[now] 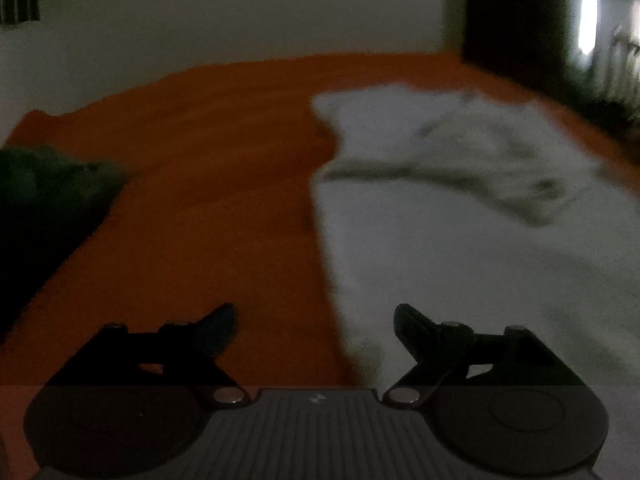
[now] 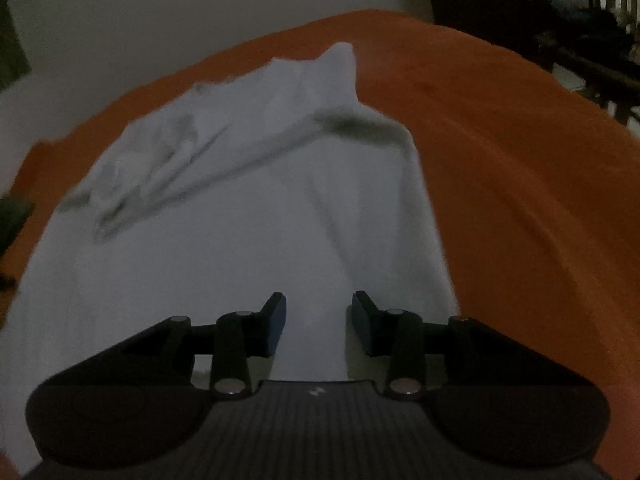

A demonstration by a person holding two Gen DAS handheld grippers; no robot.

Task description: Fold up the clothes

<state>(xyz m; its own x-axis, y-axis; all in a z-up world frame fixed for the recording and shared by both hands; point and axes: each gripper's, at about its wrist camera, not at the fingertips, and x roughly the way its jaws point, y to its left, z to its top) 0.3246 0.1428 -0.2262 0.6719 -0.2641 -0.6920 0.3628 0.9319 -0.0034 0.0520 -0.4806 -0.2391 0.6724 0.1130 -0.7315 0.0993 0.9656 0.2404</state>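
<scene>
A white shirt [image 2: 224,216] lies spread on an orange bedsheet [image 2: 500,168], its upper part rumpled. The right gripper [image 2: 319,322] hovers over the shirt's near part, jaws apart and empty. The left gripper [image 1: 315,322] hangs above the shirt's left edge, jaws wide apart. A dark green cloth [image 1: 48,184] sits far left.

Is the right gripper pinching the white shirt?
No, the right gripper is open, its fingers apart above the white shirt with nothing between them.
</scene>
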